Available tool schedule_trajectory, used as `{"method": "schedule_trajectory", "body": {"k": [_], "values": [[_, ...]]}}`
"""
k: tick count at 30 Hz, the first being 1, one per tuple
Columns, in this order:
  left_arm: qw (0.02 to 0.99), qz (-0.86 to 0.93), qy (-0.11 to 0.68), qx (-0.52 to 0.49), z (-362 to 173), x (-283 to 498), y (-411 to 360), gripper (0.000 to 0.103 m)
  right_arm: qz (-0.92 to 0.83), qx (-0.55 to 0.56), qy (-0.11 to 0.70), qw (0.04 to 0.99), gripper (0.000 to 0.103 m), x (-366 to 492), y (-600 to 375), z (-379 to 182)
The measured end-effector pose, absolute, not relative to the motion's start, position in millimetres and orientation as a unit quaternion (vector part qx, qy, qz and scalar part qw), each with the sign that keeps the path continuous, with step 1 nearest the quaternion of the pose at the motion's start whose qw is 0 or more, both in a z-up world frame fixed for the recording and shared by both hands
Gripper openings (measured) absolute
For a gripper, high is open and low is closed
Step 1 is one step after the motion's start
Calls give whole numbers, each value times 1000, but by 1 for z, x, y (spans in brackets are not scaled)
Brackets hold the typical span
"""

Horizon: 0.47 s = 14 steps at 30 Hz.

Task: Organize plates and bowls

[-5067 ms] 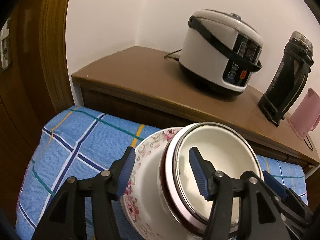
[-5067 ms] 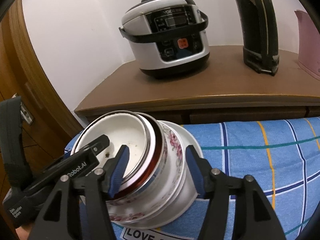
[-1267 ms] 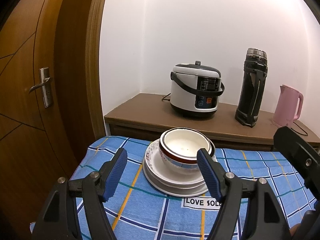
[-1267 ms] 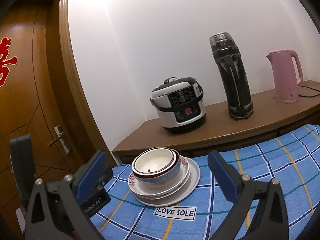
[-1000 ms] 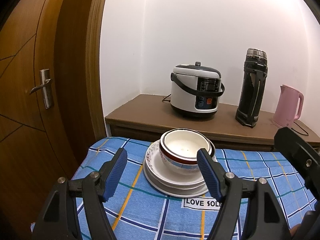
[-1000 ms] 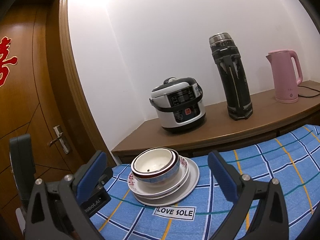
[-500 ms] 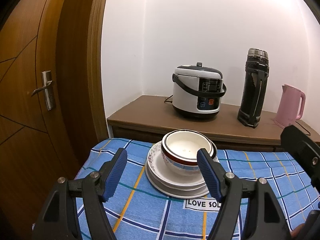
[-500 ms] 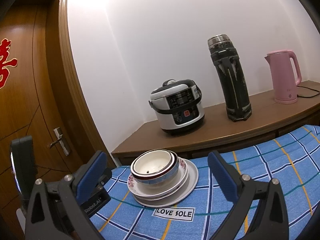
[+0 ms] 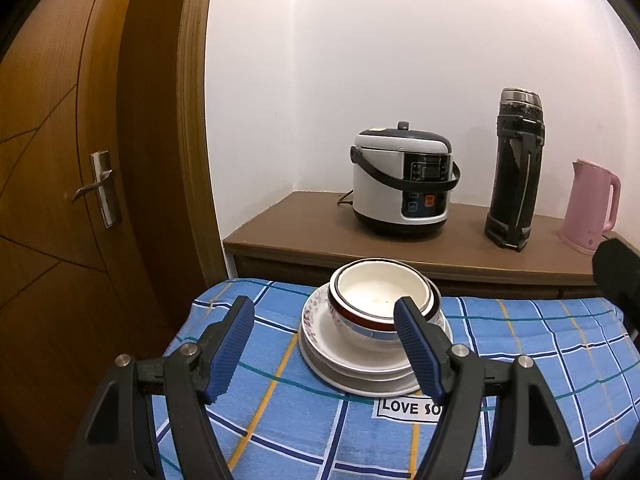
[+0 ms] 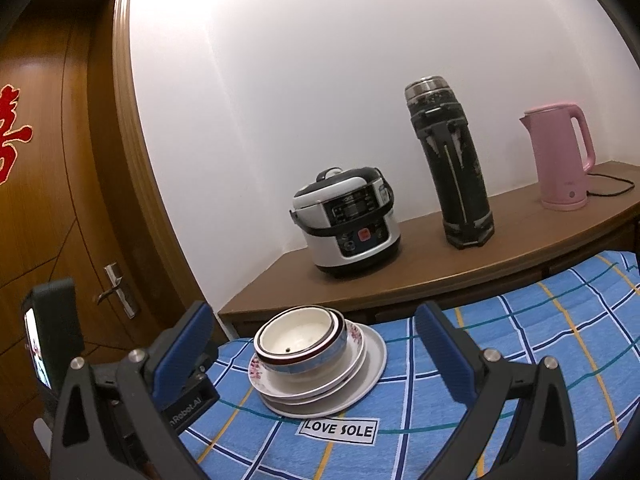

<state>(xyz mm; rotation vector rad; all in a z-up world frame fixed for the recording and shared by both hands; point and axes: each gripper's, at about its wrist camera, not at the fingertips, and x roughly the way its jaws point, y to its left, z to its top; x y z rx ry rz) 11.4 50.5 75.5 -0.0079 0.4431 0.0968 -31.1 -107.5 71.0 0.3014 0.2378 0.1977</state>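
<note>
The nested white bowls with dark red rims (image 9: 382,298) sit on the stacked white plates (image 9: 352,376) at the far left of the blue checked tablecloth (image 9: 520,360), so the tidying looks finished. The left gripper (image 9: 326,354) and right gripper (image 10: 316,354) both hang spread wide and empty just short of the stack; best to draw them straight back without nudging it. Beyond, a brown wooden sideboard (image 9: 304,220) carries a white rice cooker (image 9: 400,184), a tall black flask (image 9: 514,172) and a pink kettle (image 9: 592,208), with a wooden door (image 9: 60,200) at left.

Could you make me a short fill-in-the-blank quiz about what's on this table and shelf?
1. The bowls sit nested on a stack of ____.
2. Both claws, left claw and right claw, are ____ and hold nothing.
3. On the shelf, the kettle is coloured ____.
4. The label on the cloth reads LOVE ____.

Missing words: plates; open; pink; SOLE
</note>
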Motion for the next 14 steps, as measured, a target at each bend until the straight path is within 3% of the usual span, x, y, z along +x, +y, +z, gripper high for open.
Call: {"method": "schedule_trajectory", "body": {"k": [14], "values": [[974,41,221,-6,78,10,41,76,94,152,112,978,103,-36,-118,74]]}}
